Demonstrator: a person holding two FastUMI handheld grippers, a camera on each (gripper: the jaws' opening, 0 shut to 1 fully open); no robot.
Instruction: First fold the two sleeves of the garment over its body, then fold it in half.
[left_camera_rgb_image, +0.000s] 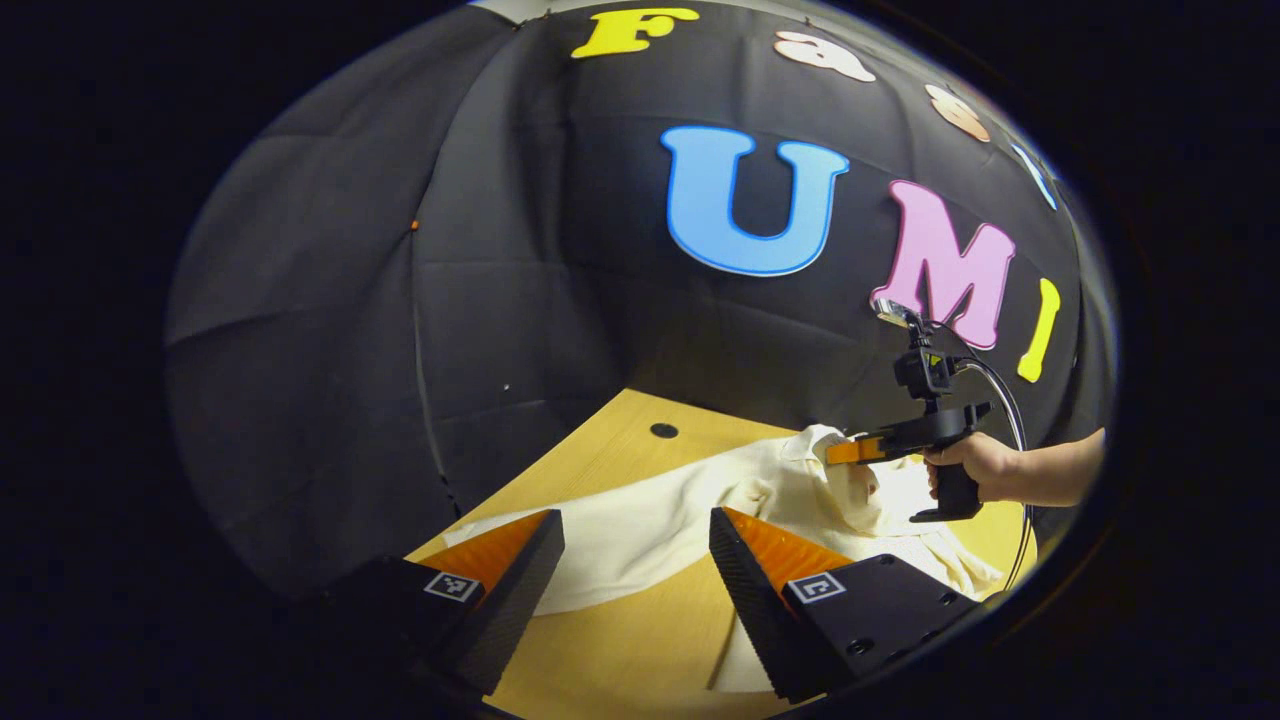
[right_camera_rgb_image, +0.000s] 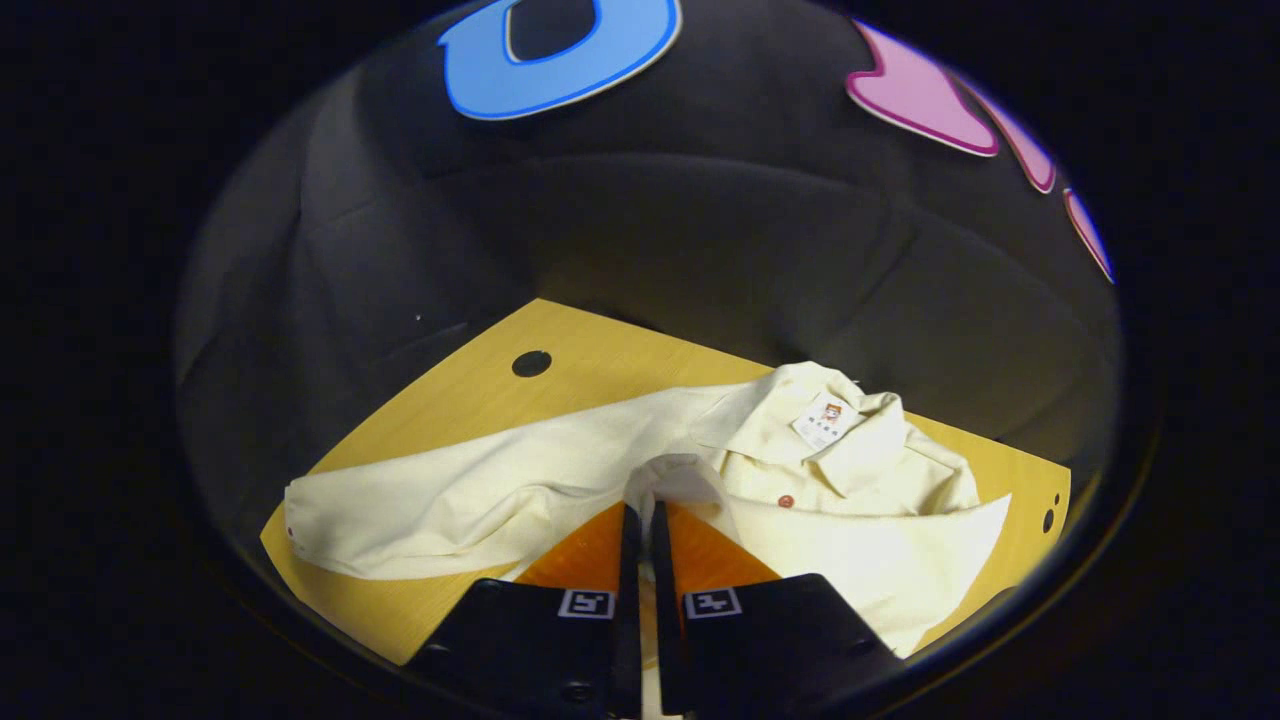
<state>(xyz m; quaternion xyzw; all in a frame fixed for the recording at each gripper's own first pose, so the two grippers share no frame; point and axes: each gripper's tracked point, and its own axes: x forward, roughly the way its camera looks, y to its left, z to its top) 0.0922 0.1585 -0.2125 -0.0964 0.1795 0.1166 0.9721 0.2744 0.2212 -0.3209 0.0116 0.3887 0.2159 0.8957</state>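
Across the table (right_camera_rgb_image: 480, 400), toward its far right corner: cream garment (right_camera_rgb_image: 860, 540), collar (right_camera_rgb_image: 850, 440) at the far edge, body bunched below it. Left sleeve (right_camera_rgb_image: 460, 500) stretched flat toward the near left corner, not yet folded. Right sleeve seemingly already over the body, judging from the flat panel on the near right side. Lifted fold of cloth (right_camera_rgb_image: 680, 480) pinched up at mid-body, probably to carry fabric across for the fold.

Right gripper (right_camera_rgb_image: 640, 525): jaws nearly closed, thin slit between, clamped on that raised fold. Seen from the left gripper view, right gripper (left_camera_rgb_image: 845, 452) held by a hand (left_camera_rgb_image: 975, 465) above the garment (left_camera_rgb_image: 700, 520).

Left gripper (left_camera_rgb_image: 635, 545): jaws wide apart, holding nothing, hovering off the near edge over sleeve (left_camera_rgb_image: 600, 545) and bare table (left_camera_rgb_image: 620, 440). Likely placed to take the sleeve next.
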